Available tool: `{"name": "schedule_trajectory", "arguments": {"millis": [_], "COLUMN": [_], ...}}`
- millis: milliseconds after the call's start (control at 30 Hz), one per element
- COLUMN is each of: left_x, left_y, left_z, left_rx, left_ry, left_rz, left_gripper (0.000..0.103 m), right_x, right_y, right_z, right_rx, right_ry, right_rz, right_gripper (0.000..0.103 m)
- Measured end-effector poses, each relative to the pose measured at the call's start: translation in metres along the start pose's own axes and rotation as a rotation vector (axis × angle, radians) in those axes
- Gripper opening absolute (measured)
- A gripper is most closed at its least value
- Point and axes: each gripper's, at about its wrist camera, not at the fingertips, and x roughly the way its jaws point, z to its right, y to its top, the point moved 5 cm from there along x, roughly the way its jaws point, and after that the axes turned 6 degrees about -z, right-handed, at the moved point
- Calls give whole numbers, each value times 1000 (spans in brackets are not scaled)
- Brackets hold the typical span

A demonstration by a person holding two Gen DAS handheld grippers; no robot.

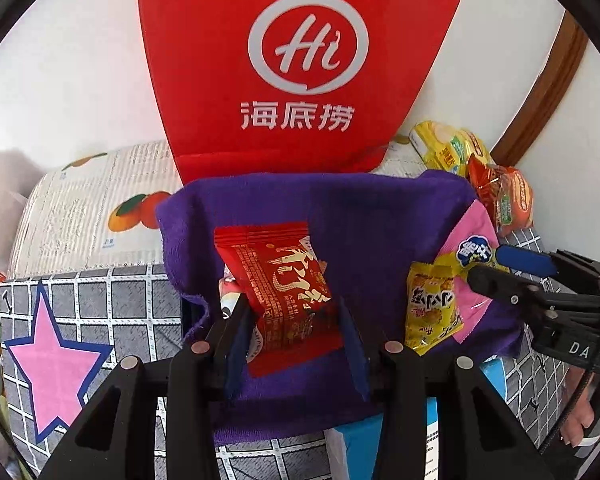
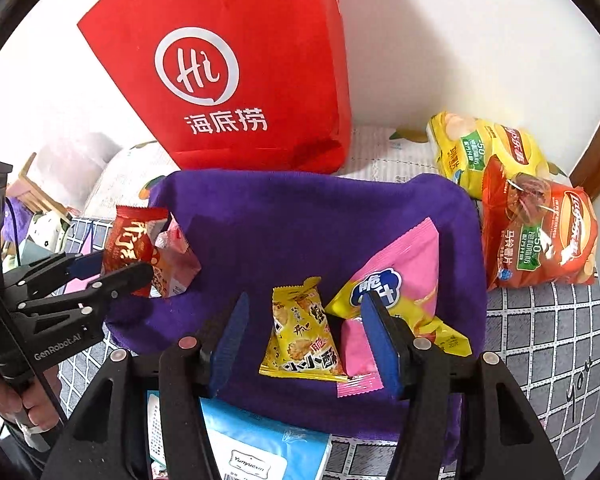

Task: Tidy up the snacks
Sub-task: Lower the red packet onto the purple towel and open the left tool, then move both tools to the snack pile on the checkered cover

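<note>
My left gripper [image 1: 296,320] is shut on a red snack packet [image 1: 278,280] and holds it above the purple cloth [image 1: 360,216]; it also shows in the right wrist view [image 2: 134,250]. My right gripper [image 2: 300,344] is open, its fingers on either side of a small yellow snack packet [image 2: 300,336] lying on the cloth [image 2: 300,220]. A pink and yellow packet [image 2: 396,276] lies beside it under the right finger. The right gripper [image 1: 488,268] shows in the left wrist view over these packets.
A red paper bag [image 2: 240,68] stands at the back against the wall. A yellow chip bag [image 2: 480,148] and a red chip bag [image 2: 540,232] lie at the right. A blue packet [image 2: 260,440] lies at the cloth's near edge. A pink star [image 1: 54,356] marks the checked cover.
</note>
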Motion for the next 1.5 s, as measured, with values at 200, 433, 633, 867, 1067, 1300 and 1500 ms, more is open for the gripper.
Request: {"name": "schedule_trajectory", "arguments": {"millis": [200, 433, 633, 867, 1067, 1300, 1500], "left_x": [6, 7, 8, -2, -10, -28, -42], "left_y": [-2, -2, -3, 0, 2, 3, 2], "left_z": [-1, -1, -4, -12, -15, -17, -12], "left_rx": [-3, -2, -7, -32, -35, -36, -27], "left_ry": [16, 13, 15, 14, -2, -16, -26], "left_rz": [-24, -29, -45, -28, -13, 25, 54], "left_gripper": [41, 41, 42, 48, 48, 48, 48], "right_x": [1, -2, -6, -13, -30, -61, -76], "right_y": [-1, -2, -2, -2, 0, -6, -39], "right_z": [-1, -3, -6, -11, -18, -39, -37], "right_rx": [0, -4, -12, -18, 8, -58, -20], "right_ry": [-23, -39, -47, -56, -91, -180, -142], "right_rz": [-4, 0, 7, 21, 89, 216, 202], "right_gripper": [58, 58, 58, 58, 58, 58, 57]}}
